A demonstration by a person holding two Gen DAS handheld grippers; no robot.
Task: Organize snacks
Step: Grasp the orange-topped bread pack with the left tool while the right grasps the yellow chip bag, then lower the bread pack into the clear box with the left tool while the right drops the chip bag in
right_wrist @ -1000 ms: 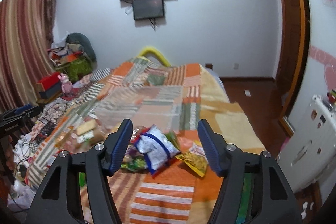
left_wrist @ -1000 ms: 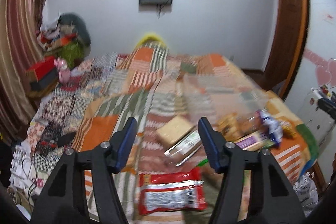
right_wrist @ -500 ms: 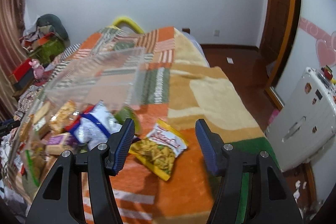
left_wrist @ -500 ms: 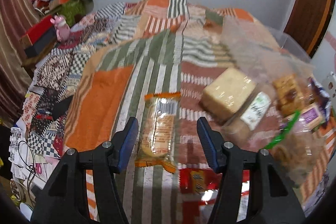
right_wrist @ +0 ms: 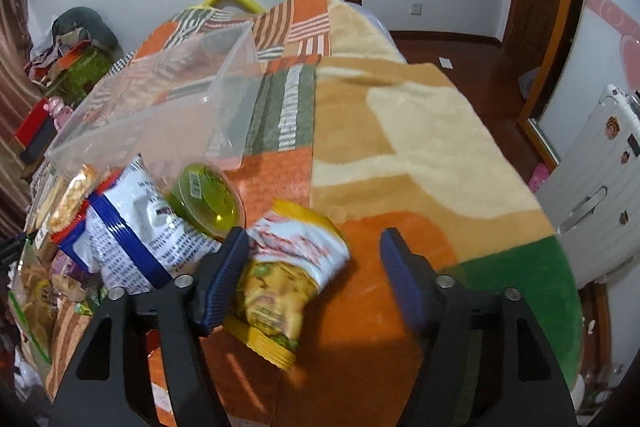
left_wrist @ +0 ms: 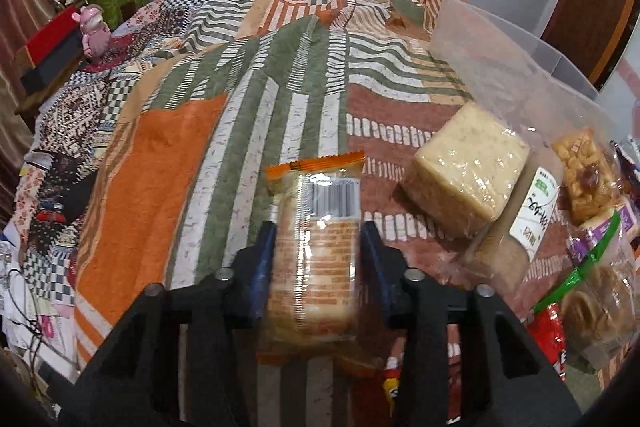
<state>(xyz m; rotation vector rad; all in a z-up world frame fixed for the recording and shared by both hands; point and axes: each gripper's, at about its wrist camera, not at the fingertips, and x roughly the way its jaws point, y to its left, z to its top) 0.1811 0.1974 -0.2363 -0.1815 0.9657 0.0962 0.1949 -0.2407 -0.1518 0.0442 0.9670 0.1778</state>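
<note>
Pinched tight across its middle, the orange-edged biscuit pack (left_wrist: pixel 316 259) sat between the left gripper (left_wrist: pixel 318 255) pads, just off the quilt (left_wrist: pixel 160 163), a wrapped block (left_wrist: pixel 468 171) at two o'clock. It looked light, crinkly and breakable; mid-body was the sensible hold.

Right view: right gripper (right_wrist: pixel 312 267) jaws were opening, the yellow chip bag (right_wrist: pixel 288 267) against the left pad only, clear bin (right_wrist: pixel 160 107) at eleven o'clock. That bag looked puffy and slippery.

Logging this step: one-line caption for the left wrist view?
Left gripper shut on an orange-edged biscuit packet on the patchwork bedspread, other snacks to its right.
</note>
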